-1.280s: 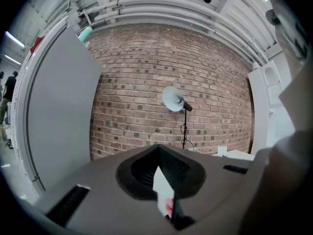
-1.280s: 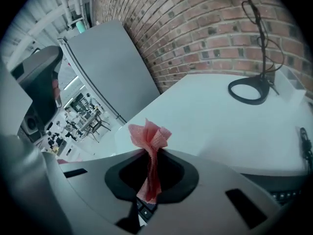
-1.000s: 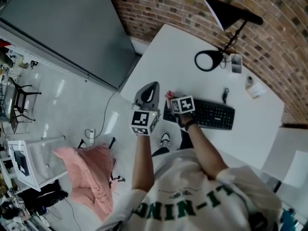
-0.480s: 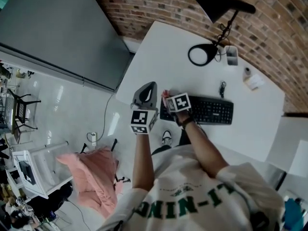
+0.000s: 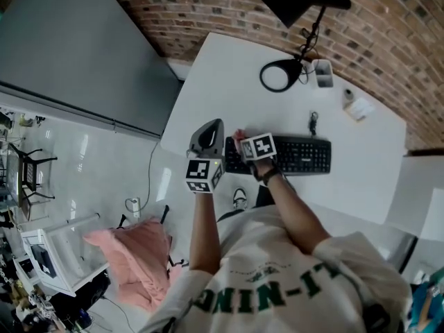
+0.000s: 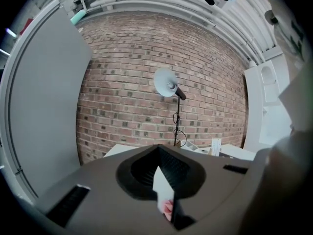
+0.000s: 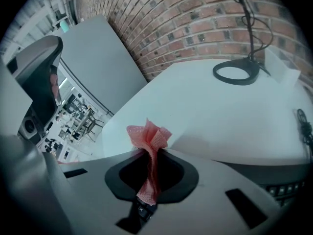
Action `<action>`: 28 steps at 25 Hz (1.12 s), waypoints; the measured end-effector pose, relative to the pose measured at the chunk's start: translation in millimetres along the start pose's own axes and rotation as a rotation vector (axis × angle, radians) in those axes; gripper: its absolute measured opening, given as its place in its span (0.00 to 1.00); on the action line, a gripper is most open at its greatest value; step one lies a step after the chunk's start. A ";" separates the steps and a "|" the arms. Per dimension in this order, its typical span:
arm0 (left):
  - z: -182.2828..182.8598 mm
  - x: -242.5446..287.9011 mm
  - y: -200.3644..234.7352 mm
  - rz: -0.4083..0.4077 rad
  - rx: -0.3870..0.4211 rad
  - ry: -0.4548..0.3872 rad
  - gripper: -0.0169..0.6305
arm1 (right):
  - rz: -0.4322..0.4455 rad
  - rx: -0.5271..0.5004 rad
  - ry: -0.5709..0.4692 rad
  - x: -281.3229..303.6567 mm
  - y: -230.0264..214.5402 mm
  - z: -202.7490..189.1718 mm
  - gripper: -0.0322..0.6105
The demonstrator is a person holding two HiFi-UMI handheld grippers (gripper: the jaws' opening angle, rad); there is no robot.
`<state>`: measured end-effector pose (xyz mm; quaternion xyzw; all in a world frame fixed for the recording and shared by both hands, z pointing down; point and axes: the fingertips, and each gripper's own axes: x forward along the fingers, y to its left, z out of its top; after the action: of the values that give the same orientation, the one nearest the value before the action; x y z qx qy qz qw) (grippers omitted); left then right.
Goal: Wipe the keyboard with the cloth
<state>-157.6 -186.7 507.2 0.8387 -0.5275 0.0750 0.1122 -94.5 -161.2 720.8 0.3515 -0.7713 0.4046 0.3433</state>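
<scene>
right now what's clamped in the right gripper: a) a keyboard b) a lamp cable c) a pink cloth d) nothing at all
c: in the right gripper view the right gripper has its jaws closed on the pink cloth, which bunches up above them.

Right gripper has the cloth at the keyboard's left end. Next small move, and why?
Probably drag the right gripper rightward along the keyboard: its jaws pinch the cloth over the left end, and most keys lie further right.
</scene>
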 end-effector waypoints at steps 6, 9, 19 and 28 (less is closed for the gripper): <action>6.9 11.1 -13.4 -0.032 0.023 -0.004 0.03 | -0.010 0.017 -0.013 -6.4 -11.5 -1.6 0.09; 8.3 15.2 -19.9 -0.047 0.025 -0.017 0.03 | -0.025 0.018 -0.017 -10.2 -16.9 -2.7 0.09; 8.8 34.1 -39.1 -0.095 0.048 -0.016 0.03 | -0.047 0.046 -0.037 -22.6 -40.7 -8.2 0.09; 3.9 47.2 -62.9 -0.152 0.028 -0.023 0.03 | -0.076 0.080 -0.044 -37.1 -61.7 -15.4 0.09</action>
<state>-80.4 -202.4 508.1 0.8786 -0.4626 0.0640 0.1000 -20.9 -164.3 721.0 0.4026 -0.7480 0.4140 0.3271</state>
